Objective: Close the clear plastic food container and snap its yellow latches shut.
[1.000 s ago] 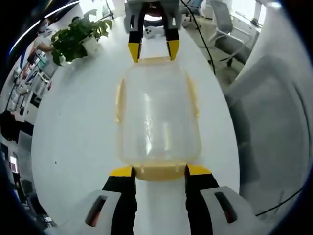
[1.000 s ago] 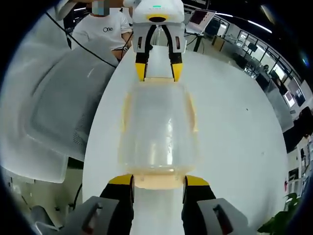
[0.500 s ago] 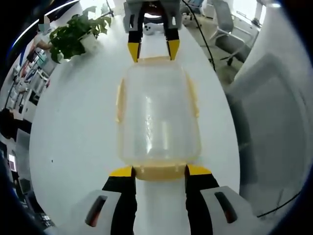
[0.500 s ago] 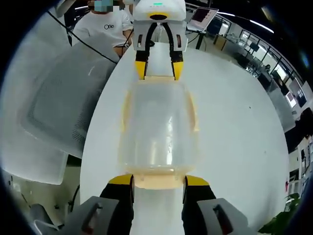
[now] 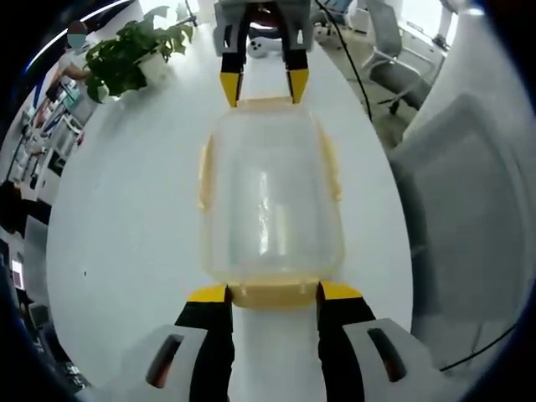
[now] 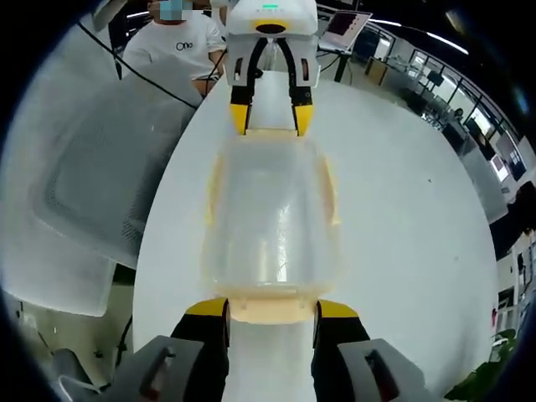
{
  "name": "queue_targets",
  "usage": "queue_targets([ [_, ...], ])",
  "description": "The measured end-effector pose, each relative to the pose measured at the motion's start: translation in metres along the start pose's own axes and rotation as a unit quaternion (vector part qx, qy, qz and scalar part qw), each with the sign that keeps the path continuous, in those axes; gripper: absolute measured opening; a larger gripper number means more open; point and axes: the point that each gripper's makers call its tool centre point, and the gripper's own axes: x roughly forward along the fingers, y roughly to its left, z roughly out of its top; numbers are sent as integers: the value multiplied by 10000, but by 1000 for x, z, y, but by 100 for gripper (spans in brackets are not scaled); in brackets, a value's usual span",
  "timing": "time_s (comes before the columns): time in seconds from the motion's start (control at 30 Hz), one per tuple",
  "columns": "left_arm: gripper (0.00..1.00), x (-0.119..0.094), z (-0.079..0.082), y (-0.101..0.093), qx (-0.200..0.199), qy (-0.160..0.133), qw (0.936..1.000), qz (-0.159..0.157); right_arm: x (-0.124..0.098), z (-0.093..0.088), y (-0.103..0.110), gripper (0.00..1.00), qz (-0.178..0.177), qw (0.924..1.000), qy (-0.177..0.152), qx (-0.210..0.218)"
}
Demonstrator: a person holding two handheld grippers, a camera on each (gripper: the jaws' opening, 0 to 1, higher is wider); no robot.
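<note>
1. Container position: the clear rectangular plastic food container (image 5: 272, 197) with yellow latches lies on the white table (image 5: 126, 226), its long axis running straight between the two grippers.
2. Left gripper (image 5: 272, 293) has its jaws spread, bracketing the near yellow end latch (image 5: 272, 293); nothing is clamped.
3. Right gripper (image 6: 270, 310) mirrors it at the opposite end, equally near.
4. Compared with a second ago, nothing has shifted.

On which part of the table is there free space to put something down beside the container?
The white table is bare along both long sides of the container, toward the potted plant and toward the chair. Both short ends are crowded: left gripper, right gripper.
</note>
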Motion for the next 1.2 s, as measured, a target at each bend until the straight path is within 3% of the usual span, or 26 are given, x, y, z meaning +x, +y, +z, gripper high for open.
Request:
queue_targets([
  [1.2,37,-2,-7,-6,-120,-36,9999,-3,4,6,0,37,52,9999,73,-89],
])
